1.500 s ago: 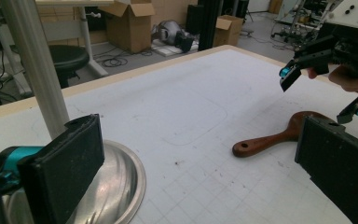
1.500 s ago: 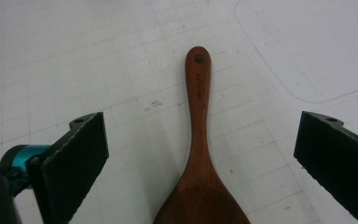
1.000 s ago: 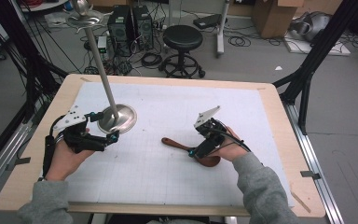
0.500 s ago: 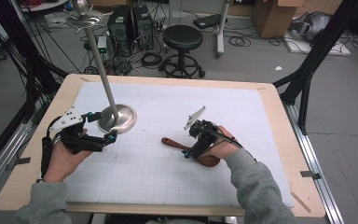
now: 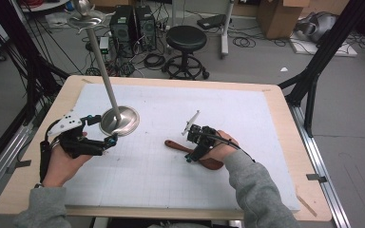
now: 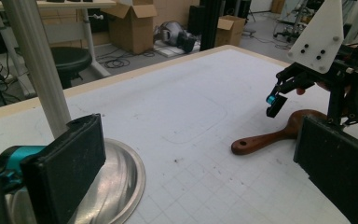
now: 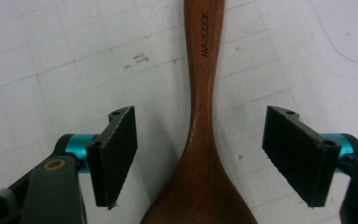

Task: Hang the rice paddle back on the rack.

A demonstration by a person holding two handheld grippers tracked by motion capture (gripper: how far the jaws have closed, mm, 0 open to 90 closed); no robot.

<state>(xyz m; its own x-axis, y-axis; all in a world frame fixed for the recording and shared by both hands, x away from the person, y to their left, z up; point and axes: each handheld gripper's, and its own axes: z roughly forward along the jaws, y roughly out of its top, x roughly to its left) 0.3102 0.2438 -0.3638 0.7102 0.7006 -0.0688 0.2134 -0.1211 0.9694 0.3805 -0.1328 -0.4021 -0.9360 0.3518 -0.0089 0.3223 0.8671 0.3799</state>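
My right gripper (image 7: 198,156) poised over wooden spoon (image 7: 200,116), jaws just been closing, spoon neck between pads, not yet touched. Grasp pending, lift left. Left gripper (image 6: 191,172) open, idle beside metal stand base (image 6: 121,177).

- My left gripper (image 5: 105,141): black body, teal collars behind flat black pads, white three-cornered plate with dark screws, black cable at lower left of the high view.
- My right gripper (image 7: 200,158): ridged black pads, brass-ringed screw.
- My sleeves (image 5: 261,190): grey.
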